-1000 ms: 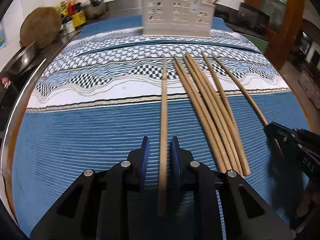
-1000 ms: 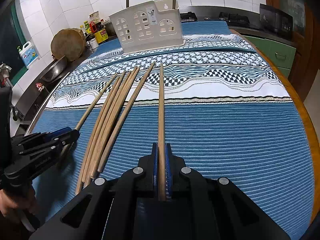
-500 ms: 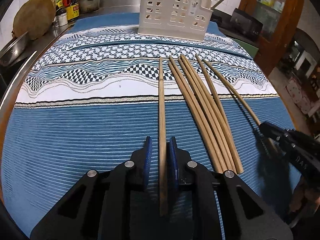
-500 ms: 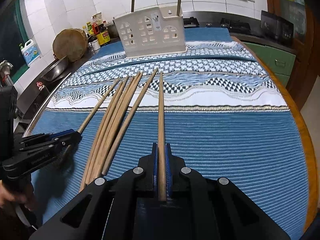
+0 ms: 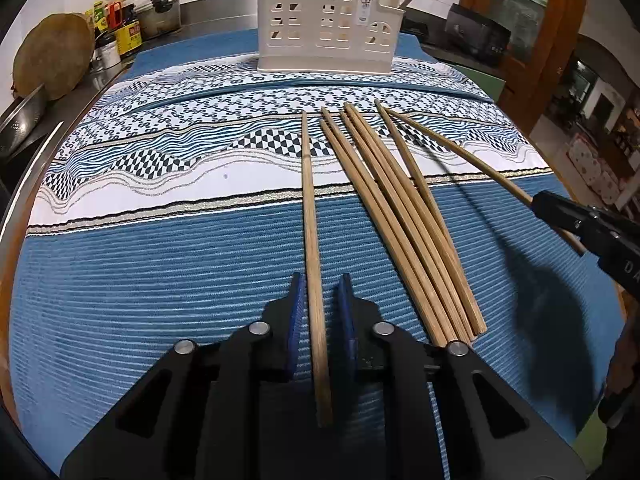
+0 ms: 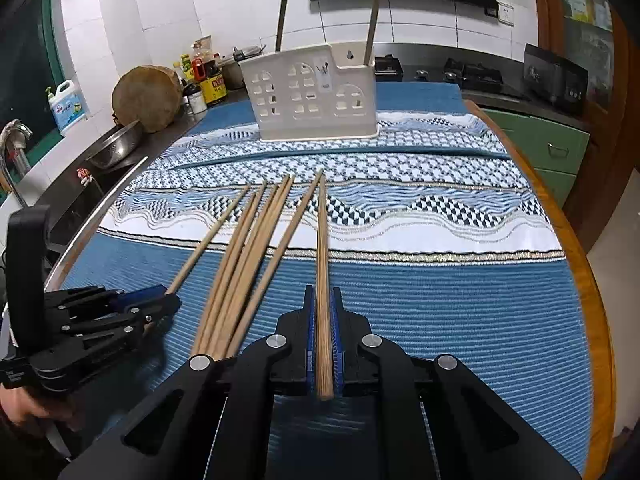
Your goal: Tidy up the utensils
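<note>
Two sticks are in hand, one per gripper. The left fingers (image 5: 297,304) flank the butt end of the left stick (image 5: 310,220). A thin gap shows on each side, so they are not visibly pressing, and the stick lies flat on the cloth (image 5: 160,280). The right fingers (image 6: 310,320) are clenched on the right stick (image 6: 322,248), which runs straight ahead from them. In the left view it casts a detached shadow, so its tip is off the cloth.

The loose sticks (image 5: 404,232) lie between the two pairs of fingers. The holder (image 5: 324,20) stands well ahead of both at the far side of the counter (image 6: 592,280), with two handles already poking up.

Risks:
- Both grips sit at the butt, so a long lever could droop or twist in the pads.
- Lifting the left stick before the fingers bite would drop it.
- A swinging tip could scatter the loose sticks.

Versus a second ago: the left gap is narrower. The right stick, flat on the cloth then, has risen.
</note>
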The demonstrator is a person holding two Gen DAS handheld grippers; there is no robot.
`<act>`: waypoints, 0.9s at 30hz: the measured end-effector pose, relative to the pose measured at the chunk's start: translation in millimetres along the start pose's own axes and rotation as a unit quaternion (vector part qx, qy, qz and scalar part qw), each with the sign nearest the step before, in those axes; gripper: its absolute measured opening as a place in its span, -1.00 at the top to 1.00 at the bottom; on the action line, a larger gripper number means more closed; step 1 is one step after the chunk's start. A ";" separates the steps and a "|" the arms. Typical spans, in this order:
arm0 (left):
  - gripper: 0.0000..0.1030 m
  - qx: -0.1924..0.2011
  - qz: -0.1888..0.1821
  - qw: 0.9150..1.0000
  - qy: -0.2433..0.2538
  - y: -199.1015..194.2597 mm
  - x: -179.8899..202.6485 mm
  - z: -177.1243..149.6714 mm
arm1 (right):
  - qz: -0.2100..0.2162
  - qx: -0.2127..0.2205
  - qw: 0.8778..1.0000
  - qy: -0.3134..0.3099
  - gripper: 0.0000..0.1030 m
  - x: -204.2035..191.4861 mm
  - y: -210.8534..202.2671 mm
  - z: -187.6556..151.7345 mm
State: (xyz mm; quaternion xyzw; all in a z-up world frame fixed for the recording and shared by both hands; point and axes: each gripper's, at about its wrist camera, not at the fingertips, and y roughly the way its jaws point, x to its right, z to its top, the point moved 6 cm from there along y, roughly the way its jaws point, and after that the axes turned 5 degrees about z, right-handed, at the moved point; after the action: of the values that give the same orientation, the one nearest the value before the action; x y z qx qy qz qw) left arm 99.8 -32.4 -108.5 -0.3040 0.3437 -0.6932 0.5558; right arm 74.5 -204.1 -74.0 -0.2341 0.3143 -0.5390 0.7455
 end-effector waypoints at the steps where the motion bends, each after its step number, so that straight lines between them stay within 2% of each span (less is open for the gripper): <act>1: 0.86 0.000 -0.008 1.000 -0.003 -1.1 -1.4 1.0 | 0.001 0.003 1.000 -0.002 0.86 -0.9 -2.0 2.0; 7: 0.86 0.024 -0.032 0.999 -0.004 -16.4 -2.6 14.7 | 0.005 0.030 0.999 -0.013 0.86 -5.3 -20.6 23.6; 20: 0.86 0.100 -0.043 0.994 -0.001 -47.6 -4.9 58.0 | 0.021 0.080 0.996 -0.046 0.86 -14.5 -54.0 84.4; 23: 0.86 0.094 -0.043 0.995 0.000 -45.8 -8.3 61.6 | 0.019 0.084 0.995 -0.053 0.86 -17.1 -56.5 91.5; 27: 0.86 0.062 -0.055 0.997 -0.006 -37.1 -9.6 48.5 | 0.020 0.084 0.995 -0.057 0.86 -19.7 -56.2 90.5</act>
State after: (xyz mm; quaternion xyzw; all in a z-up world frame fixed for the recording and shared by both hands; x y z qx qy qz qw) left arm 119.8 -24.3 -50.6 -0.2917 0.2798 -0.7404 0.5370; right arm 98.4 -201.8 31.7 -0.1947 0.2300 -0.5341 0.7899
